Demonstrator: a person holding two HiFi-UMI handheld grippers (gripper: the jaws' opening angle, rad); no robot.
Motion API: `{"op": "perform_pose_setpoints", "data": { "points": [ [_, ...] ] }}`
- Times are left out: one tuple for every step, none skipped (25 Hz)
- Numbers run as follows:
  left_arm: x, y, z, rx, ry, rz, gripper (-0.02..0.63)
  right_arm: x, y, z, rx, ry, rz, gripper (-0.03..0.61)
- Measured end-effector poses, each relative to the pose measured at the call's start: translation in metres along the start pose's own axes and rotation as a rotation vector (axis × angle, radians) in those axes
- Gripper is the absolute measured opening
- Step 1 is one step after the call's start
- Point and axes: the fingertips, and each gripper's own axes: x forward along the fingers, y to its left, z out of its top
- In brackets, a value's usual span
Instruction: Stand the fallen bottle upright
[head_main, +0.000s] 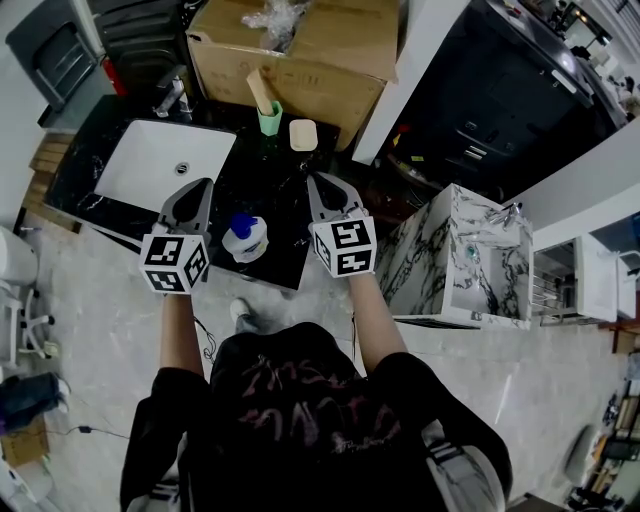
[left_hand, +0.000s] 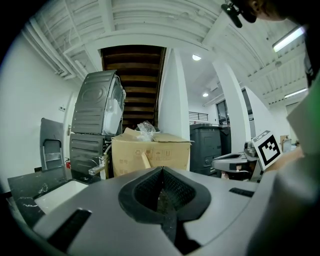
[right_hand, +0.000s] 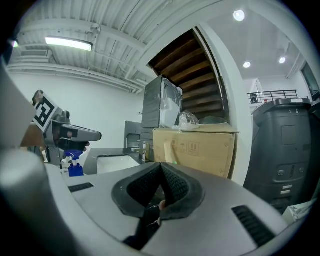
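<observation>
A white bottle (head_main: 245, 238) with a blue pump top stands on the black marble counter (head_main: 290, 190) near its front edge, between my two grippers. From above its cap sits over its body, so it looks upright. In the right gripper view the bottle's blue top (right_hand: 75, 168) also points up, just below the left gripper. My left gripper (head_main: 203, 184) is left of the bottle, shut and empty. My right gripper (head_main: 313, 181) is to its right, also shut with nothing in it. Neither touches the bottle. In their own views the left gripper (left_hand: 161, 170) and right gripper (right_hand: 161, 166) have their jaws together.
A white sink (head_main: 165, 165) with a faucet (head_main: 172, 97) is set into the counter's left half. At the back stand a green cup (head_main: 269, 117) and a beige block (head_main: 303, 134), in front of a cardboard box (head_main: 300, 50). A white marble vanity (head_main: 470, 255) stands at the right.
</observation>
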Motion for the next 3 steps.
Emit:
{"op": "perform_pose_setpoints", "data": {
  "points": [
    [-0.0010,-0.0008,0.0004,0.000,-0.001,0.001,0.015,-0.0016,-0.0006,0.0000,0.002,-0.001,-0.001,0.012],
    [-0.0020,-0.0015,0.0010,0.000,-0.002,0.002,0.015,-0.0030,-0.0012,0.0002,0.005,-0.003,-0.001,0.012],
    [-0.0030,-0.0023,0.0015,0.001,-0.003,0.003,0.015,-0.0044,-0.0017,0.0003,0.008,-0.004,-0.002,0.012]
  ]
}}
